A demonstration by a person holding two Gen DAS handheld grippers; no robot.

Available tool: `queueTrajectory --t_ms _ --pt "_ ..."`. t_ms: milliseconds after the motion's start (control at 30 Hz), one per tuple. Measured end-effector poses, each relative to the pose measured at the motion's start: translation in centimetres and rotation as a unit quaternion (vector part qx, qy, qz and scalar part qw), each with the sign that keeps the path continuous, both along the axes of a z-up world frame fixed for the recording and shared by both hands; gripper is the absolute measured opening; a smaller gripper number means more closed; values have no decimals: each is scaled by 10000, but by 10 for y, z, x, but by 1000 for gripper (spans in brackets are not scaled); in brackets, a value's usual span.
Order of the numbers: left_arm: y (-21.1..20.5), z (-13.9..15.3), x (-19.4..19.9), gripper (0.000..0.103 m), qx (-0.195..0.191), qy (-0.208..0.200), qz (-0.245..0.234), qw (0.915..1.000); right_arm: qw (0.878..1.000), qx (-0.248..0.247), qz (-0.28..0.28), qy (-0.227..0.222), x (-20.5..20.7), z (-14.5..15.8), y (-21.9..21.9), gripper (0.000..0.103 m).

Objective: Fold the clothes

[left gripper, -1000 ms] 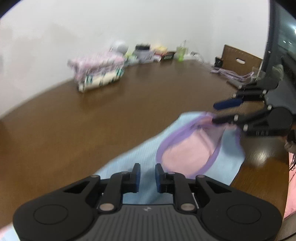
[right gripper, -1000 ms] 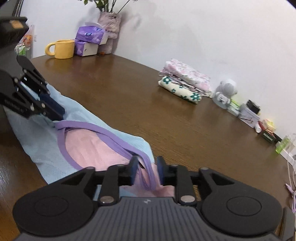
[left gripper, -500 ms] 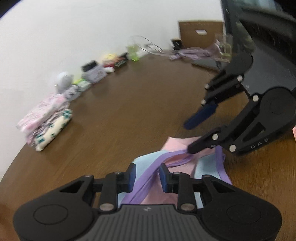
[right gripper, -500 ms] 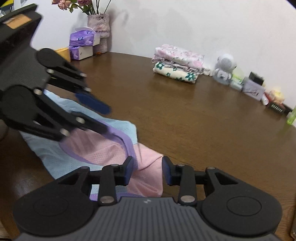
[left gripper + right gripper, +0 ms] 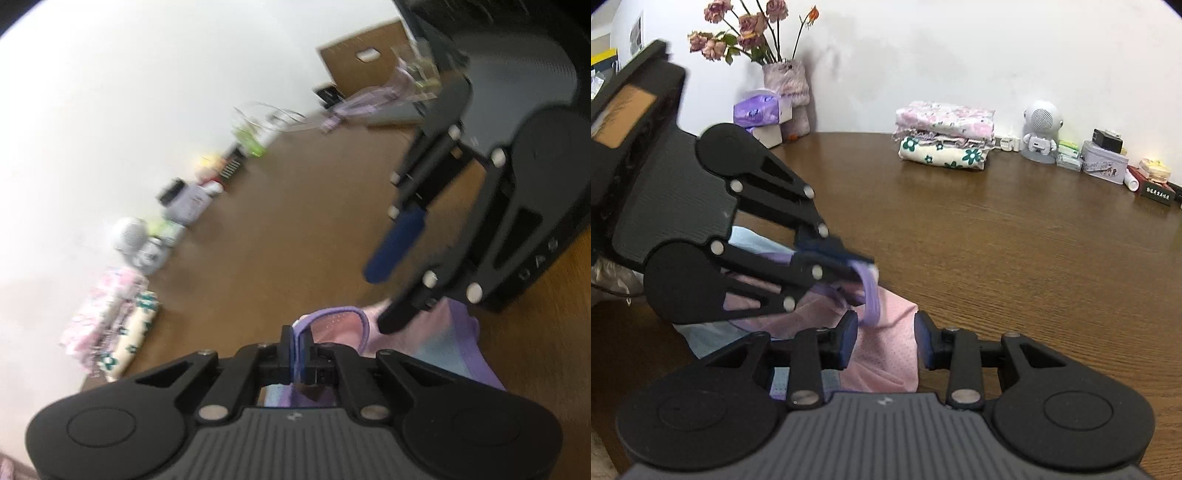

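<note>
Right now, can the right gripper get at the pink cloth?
Probably yes. The right gripper hangs open right over the pink cloth, nothing between its pads and the fabric. The left gripper, shut on the purple trim, sits close beside it, so clearance is tight.

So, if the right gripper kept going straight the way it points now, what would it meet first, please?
Probably the pink garment lying between its open jaws, with the left gripper's pinched purple trim close above; depth is unclear.
</note>
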State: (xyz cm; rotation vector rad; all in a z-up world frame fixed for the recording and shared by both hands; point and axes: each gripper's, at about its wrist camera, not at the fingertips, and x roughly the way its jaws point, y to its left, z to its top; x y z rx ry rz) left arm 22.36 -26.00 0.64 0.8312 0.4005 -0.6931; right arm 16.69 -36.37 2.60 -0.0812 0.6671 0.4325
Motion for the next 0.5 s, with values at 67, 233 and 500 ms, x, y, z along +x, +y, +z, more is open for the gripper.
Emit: queueTrajectory --t_ms 67,233,500 --pt "1 1 -4 2 -38 -188 70 9998 9999 -150 8 -38 1 -2 0 34" --pt "-1 1 -8 2 -78 -313 72 9995 9974 -692 179 -104 15 -5 11 34" --pt "-3 -4 -19 6 -18 -323 -117 9994 9885 -1255 747 -400 31 -8 37 33"
